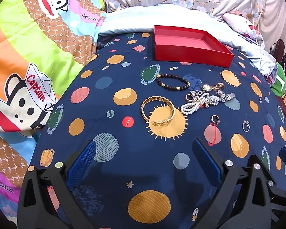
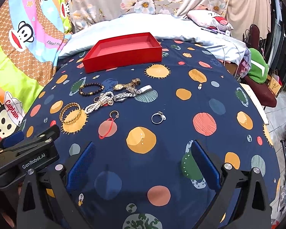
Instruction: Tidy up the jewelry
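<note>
Open red box with nothing in it; jewelry loose on the planet-print cloth.

The red box [image 2: 122, 52] sits in the upper middle of the right wrist view, its inside bare, with every piece lying below it on the navy cloth [image 2: 181, 133]. Just under the box lie a dark bead bracelet [image 2: 91, 89], a gold watch [image 2: 126, 85] and a silver watch [image 2: 132, 94] touching a pearl strand [image 2: 99, 105]. A gold bangle [image 2: 70, 113] rests at left centre, a small hoop ring [image 2: 114, 114] near it, and a silver ring [image 2: 158, 117] apart at mid-frame. The left claw [image 1: 143, 156] and the right claw [image 2: 141, 158] both hang with blue fingers wide apart, holding nothing.
</note>
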